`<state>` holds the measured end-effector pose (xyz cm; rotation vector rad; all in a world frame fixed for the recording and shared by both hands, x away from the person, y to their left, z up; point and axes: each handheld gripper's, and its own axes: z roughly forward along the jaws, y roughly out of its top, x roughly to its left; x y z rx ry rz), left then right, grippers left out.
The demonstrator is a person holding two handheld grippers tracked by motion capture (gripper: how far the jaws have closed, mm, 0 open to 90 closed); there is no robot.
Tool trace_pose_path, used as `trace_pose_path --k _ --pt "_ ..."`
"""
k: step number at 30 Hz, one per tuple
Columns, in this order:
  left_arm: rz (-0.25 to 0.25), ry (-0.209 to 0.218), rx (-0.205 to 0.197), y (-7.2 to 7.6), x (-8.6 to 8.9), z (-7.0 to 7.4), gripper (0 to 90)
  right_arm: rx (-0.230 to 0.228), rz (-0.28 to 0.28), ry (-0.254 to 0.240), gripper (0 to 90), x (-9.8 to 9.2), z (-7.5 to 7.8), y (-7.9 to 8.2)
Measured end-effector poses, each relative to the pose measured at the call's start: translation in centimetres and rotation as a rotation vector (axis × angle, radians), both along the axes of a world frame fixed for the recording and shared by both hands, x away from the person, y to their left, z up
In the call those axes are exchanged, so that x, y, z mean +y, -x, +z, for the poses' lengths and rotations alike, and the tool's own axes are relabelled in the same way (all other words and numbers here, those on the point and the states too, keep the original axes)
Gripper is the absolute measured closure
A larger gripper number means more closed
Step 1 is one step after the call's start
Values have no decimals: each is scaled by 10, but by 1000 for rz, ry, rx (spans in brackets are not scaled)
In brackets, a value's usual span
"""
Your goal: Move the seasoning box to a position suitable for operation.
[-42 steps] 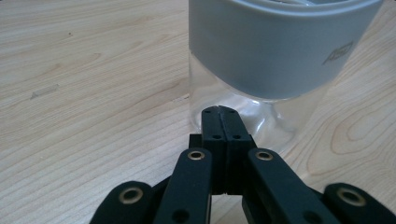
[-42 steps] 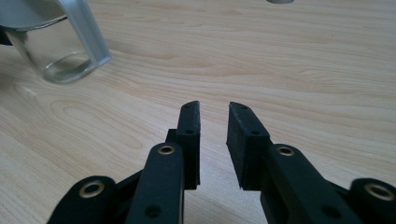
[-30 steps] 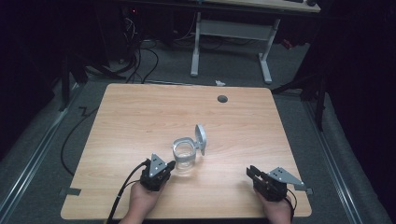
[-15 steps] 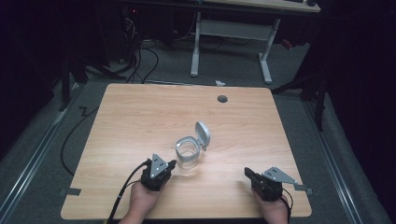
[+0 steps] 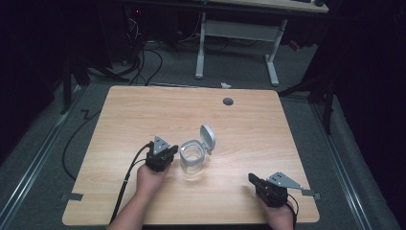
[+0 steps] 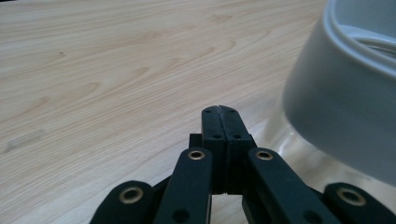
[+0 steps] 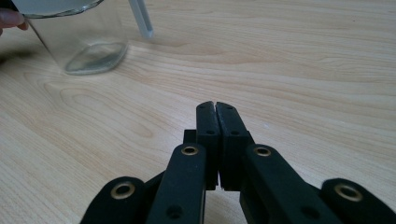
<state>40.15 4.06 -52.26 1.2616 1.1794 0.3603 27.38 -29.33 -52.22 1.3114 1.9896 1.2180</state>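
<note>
I am reading everything off the jar (image 5: 192, 160), a clear glass container with a grey collar and a hinged grey lid (image 5: 208, 139) standing flipped open on its far side.

Nearest me, the right gripper (image 5: 253, 179) is sitting at the near right of the table (image 5: 143, 110), well apart from the jar. Its jaws are pressing together with nothing between them; they have just been closing. In the right gripper view the tip (image 7: 215, 105) is pointing across bare wood, with the jar (image 7: 79, 39) off at the upper left and a fingertip showing just beside it at the frame edge.

A little farther in, the left gripper (image 5: 173, 150) is lying just left of the jar, its tip close against the jar's grey collar; I cannot tell whether it is touching. Its jaws are shut tight on nothing. In the left gripper view the tip (image 6: 219, 109) is sitting low over the wood, with the jar's collar (image 6: 345, 102) looming large on the right.

The jar itself is standing upright, a bit near of the table's middle, looking empty.

Beyond the jar, a small dark hole (image 5: 228, 101) is showing near the far edge. Past that, a white desk frame (image 5: 237, 36) is standing on the dark floor.
</note>
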Motion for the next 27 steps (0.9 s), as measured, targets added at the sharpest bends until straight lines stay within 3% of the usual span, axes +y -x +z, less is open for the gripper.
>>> trace_pose_path --k 12,18,27 --pt "-48 -12 -18 14 -6 6 900 -18 5 2 890 -2 3 1" --pt "-62 7 -26 39 -6 7 900 -18 0 2 891 -1 3 1" --pt "-104 22 -24 62 -15 5 900 -5 -23 9 900 3 3 0"
